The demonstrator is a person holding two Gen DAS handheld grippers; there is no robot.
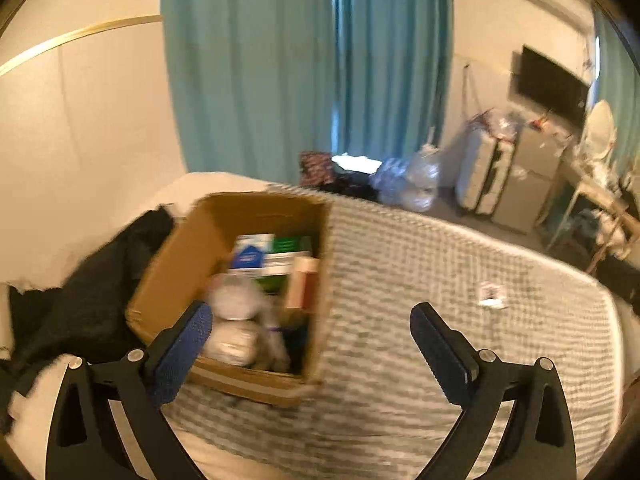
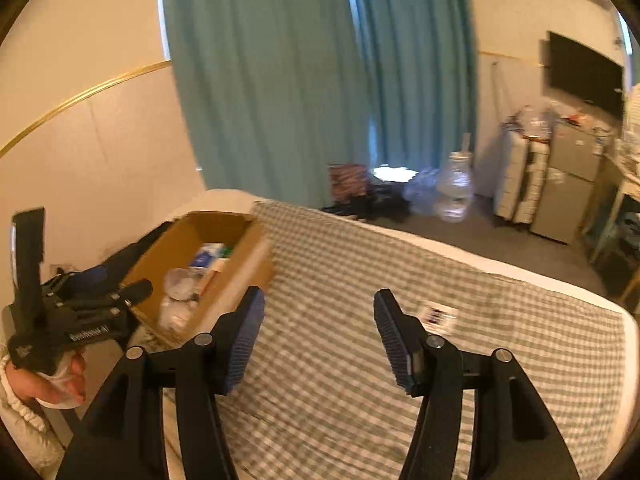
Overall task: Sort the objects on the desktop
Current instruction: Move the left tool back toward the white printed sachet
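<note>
An open cardboard box (image 1: 180,264) stands on the checked bed sheet (image 1: 400,280) at the left. Inside lie a blue and white carton (image 1: 250,254), a green carton (image 1: 290,246), a brown bottle (image 1: 304,284) and white rounded items (image 1: 236,320). My left gripper (image 1: 312,312) is open wide at the box's near right corner, with nothing between its pads. My right gripper (image 2: 320,296) is open over the bare sheet (image 2: 340,360), right of the box (image 2: 168,248), and holds nothing. A small printed card (image 2: 438,316) lies just beyond its right finger; the same card (image 1: 492,294) shows in the left wrist view.
Black clothing (image 1: 80,300) is heaped left of the box. A hand (image 2: 44,384) holds the left tool at the left edge. Teal curtains (image 1: 304,72), plastic bags (image 1: 416,180), a suitcase (image 1: 484,176) and a grey cabinet (image 2: 568,184) stand beyond the bed.
</note>
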